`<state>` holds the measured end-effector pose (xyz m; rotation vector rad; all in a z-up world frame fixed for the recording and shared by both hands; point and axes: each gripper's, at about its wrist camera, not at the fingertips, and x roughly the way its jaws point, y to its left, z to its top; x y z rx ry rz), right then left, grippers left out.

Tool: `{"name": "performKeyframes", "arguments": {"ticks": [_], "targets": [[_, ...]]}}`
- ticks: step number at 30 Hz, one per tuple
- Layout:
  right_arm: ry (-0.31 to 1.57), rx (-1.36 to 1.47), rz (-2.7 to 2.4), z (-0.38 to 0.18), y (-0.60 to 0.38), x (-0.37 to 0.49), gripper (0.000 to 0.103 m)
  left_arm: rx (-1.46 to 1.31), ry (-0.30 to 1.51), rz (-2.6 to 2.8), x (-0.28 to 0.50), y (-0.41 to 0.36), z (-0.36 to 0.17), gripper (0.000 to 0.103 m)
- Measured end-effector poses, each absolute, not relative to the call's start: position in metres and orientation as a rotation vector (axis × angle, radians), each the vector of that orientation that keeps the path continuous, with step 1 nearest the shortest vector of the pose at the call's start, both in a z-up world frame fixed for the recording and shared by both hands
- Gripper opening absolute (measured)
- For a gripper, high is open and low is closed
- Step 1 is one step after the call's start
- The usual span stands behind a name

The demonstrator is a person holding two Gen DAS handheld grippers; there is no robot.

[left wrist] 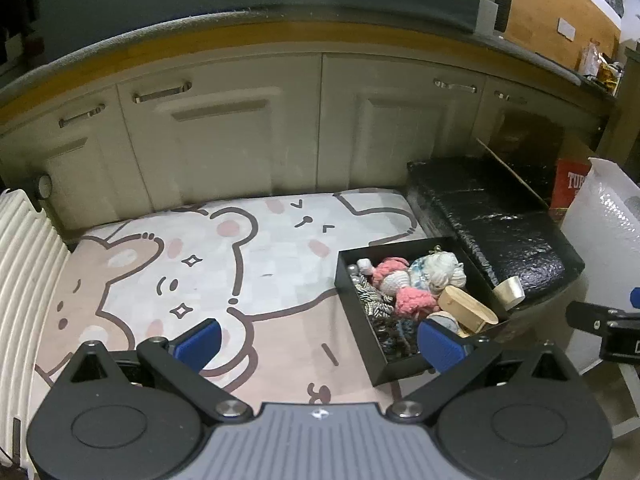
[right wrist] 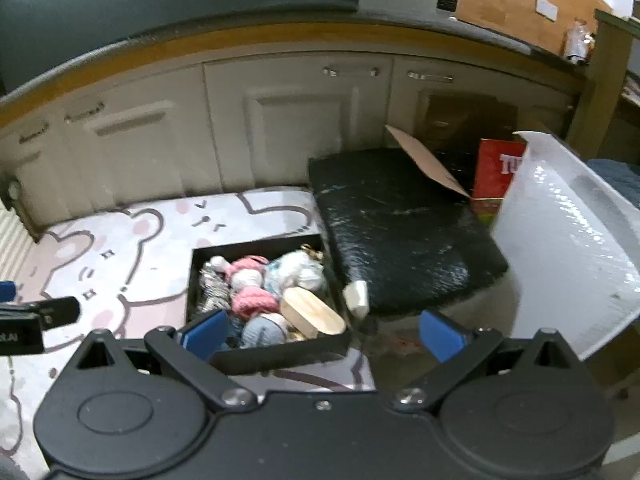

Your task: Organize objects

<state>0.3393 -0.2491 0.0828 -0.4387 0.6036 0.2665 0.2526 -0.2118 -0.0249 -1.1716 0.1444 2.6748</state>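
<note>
A: Nearest first. Left gripper [left wrist: 318,342] — blue pads spread wide, nothing between them, over the cartoon-bear mat [left wrist: 168,280]. Right gripper [right wrist: 324,334] likewise gaping and empty, poised at the near wall of the black box [right wrist: 280,354].

B: And the box contents?

A: Full to the rim. Pink crocheted pieces [left wrist: 414,298], a white yarn ball [left wrist: 442,268], a bluish knitted item [right wrist: 264,330], a striped bundle [left wrist: 374,300] on the left side, and a wooden oval piece [right wrist: 312,312] lying tilted on top at the right. The box sits at the mat's right edge, beside the black wrapped block [right wrist: 400,232].

B: So how far along?

A: My reading — nearly finished. The mat carries no loose items. The one stray I can see is a small pale cup-like thing [right wrist: 357,298] lying on its side between the box and the black block, outside the box. That looks like what is left, if it belongs.

B: Any writing?

A: Only the red carton [right wrist: 498,176] behind the block — white letters "TU", the rest hidden by the bubble-wrap sheet [right wrist: 568,240]. Small white marks on the other gripper's body, too cut off to read.
</note>
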Motion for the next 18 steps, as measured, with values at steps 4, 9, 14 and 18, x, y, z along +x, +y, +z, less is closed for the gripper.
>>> {"name": "performKeyframes", "arguments": {"ticks": [4, 9, 14, 18], "targets": [[0.618, -0.415, 0.284, 0.085, -0.253, 0.334, 0.103, -1.17, 0.102, 2.66, 0.258, -0.218, -0.023, 0.103], [0.62, -0.378, 0.291, 0.087, -0.259, 0.329, 0.103, -1.201, 0.144, 2.654, 0.265, -0.22, -0.023, 0.103], [0.604, -0.384, 0.306, 0.087, -0.258, 0.32, 0.103, -1.197, 0.163, 2.678, 0.266, -0.222, -0.023, 0.103], [0.596, -0.395, 0.313, 0.088, -0.256, 0.314, 0.103, -1.199, 0.179, 2.686, 0.267, -0.222, -0.022, 0.103]]}}
